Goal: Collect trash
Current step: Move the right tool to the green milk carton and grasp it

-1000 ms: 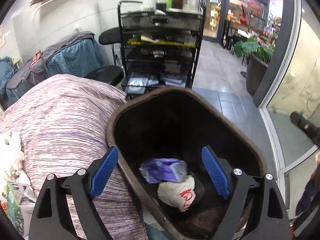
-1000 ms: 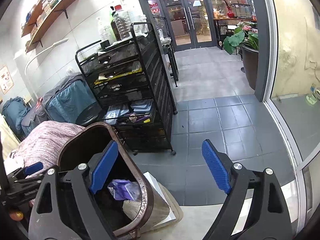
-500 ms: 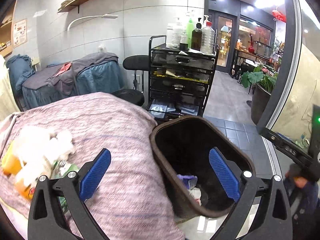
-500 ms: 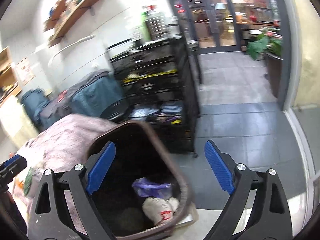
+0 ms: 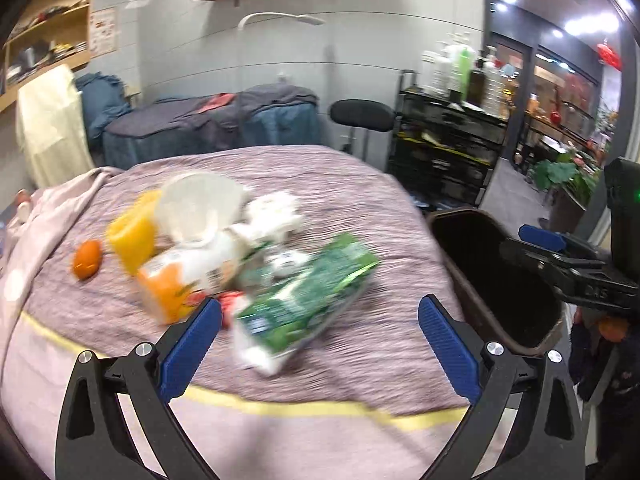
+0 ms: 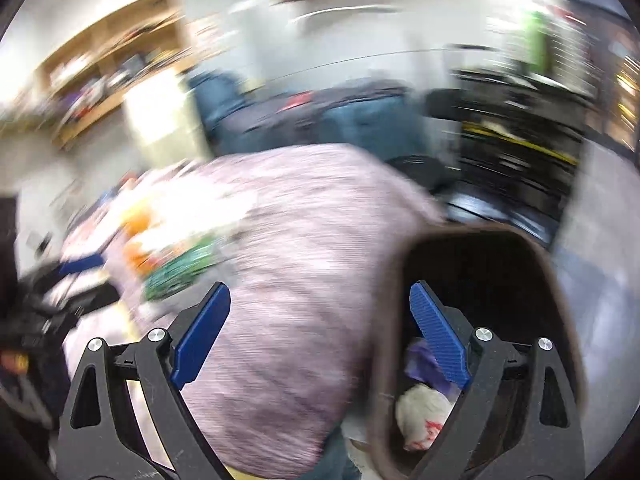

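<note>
Covering most of both views, the pink bedspread [image 5: 360, 208] carries the remaining litter; its rounded right edge drops off just beside the brown bin [image 5: 496, 280], which stands on the floor against the bed.

Progress, judged from the layout: partly done. The bin already holds a purple wrapper [image 6: 424, 364] and a white crumpled bag [image 6: 420, 412]. Left to collect is a cluster near the middle of the bedspread:
- green packet [image 5: 308, 300], nearest, lying flat and angled toward the bin;
- orange-and-white carton [image 5: 188, 276], touching the packet's far-left side;
- white cup [image 5: 200, 208], tipped, behind the carton;
- yellow cup [image 5: 132, 232], beside the white cup;
- crumpled white tissue [image 5: 272, 212], behind the packet;
- small orange fruit [image 5: 86, 258], apart on the left; whether it counts as trash cannot be told.

Gripper state:
- left gripper [image 5: 320, 340]: fingers spread wide, nothing between them, aimed at the green packet.
- right gripper [image 6: 320, 344]: fingers spread wide, nothing held, straddling the bin's near rim. This view is heavily blurred.

Clearance: bare bedspread lies between the cluster and the bin, giving an unobstructed carry path. A black trolley [image 5: 448, 148] and a stool [image 5: 362, 114] stand well behind.
</note>
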Demonstrator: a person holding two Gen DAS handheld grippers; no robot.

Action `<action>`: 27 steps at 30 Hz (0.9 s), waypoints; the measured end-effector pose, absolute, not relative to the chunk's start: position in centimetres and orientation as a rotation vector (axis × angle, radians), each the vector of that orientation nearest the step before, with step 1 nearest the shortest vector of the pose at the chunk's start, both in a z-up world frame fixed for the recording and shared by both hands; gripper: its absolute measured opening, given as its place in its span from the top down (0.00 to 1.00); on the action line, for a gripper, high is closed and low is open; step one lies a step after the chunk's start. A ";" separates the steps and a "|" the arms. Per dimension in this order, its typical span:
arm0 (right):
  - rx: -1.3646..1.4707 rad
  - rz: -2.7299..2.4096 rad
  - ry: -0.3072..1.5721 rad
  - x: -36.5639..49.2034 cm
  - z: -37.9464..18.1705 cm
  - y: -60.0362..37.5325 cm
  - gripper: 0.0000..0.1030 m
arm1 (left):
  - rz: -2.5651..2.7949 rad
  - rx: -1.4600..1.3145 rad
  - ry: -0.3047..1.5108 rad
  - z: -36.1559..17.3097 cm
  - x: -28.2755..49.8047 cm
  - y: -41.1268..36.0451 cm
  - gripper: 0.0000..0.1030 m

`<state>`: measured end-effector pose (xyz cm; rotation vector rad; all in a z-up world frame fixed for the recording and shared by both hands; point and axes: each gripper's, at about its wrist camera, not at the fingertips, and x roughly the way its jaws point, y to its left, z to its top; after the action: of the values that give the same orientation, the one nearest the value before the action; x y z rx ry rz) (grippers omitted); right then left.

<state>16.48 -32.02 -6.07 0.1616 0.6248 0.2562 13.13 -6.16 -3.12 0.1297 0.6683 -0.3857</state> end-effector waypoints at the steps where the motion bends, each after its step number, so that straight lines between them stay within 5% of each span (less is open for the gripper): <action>1: 0.123 0.319 0.634 16.9 -5.9 -30.7 0.13 | -0.368 0.131 0.672 -3.2 13.2 -5.0 0.06; 13: -0.461 0.793 0.756 22.4 -5.0 -17.5 0.14 | -0.292 0.125 0.758 -4.6 15.3 4.5 0.06; 27: -1.090 1.007 0.937 26.4 -10.6 -10.4 0.34 | -0.220 0.077 0.799 -6.1 17.6 8.8 0.06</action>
<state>26.36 -10.39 -10.55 -1.0904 0.9369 1.0074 17.57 8.79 -6.11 0.0768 0.7987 -0.2203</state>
